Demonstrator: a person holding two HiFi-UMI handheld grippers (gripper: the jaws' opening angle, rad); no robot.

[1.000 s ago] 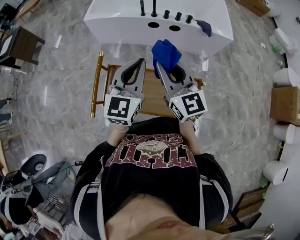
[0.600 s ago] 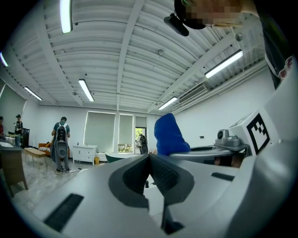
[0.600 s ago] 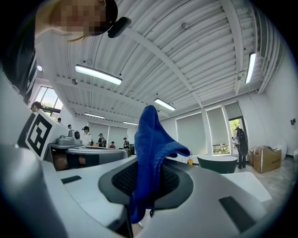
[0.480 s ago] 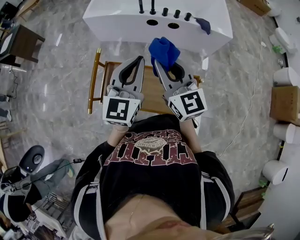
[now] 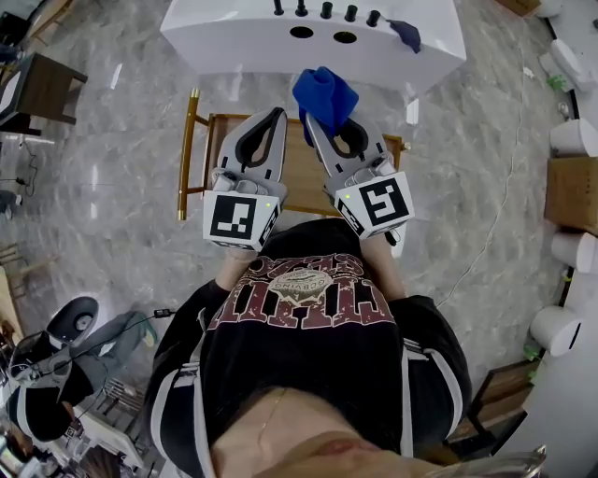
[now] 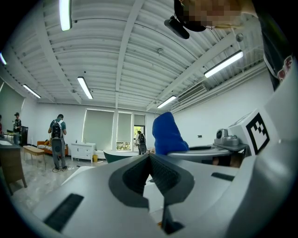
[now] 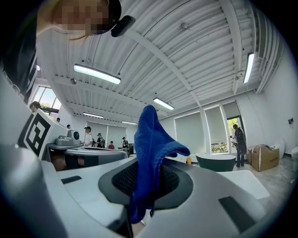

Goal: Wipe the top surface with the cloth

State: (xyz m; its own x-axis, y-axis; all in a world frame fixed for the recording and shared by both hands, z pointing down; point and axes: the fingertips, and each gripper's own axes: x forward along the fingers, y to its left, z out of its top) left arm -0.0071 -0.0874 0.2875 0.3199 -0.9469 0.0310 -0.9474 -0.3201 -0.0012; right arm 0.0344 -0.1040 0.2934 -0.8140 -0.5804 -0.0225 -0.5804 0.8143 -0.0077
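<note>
Left gripper (image 5: pixel 277 118), jaws pressed together on nothing, is above the brass-framed wooden side table (image 5: pixel 301 179). Just right of it, the right gripper (image 5: pixel 314 129) is clamped on a bright blue terry cloth (image 5: pixel 324 97) bunched over the table's far edge. Beyond the table stands a glossy white countertop (image 5: pixel 234 42) with black knobs (image 5: pixel 323 10).

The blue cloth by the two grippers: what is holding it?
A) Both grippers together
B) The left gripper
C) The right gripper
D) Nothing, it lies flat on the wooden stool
C: the right gripper view shows the blue cloth pinched between the jaws of the right gripper, sticking up past them, while the left gripper has its jaws together with nothing between them.
</note>
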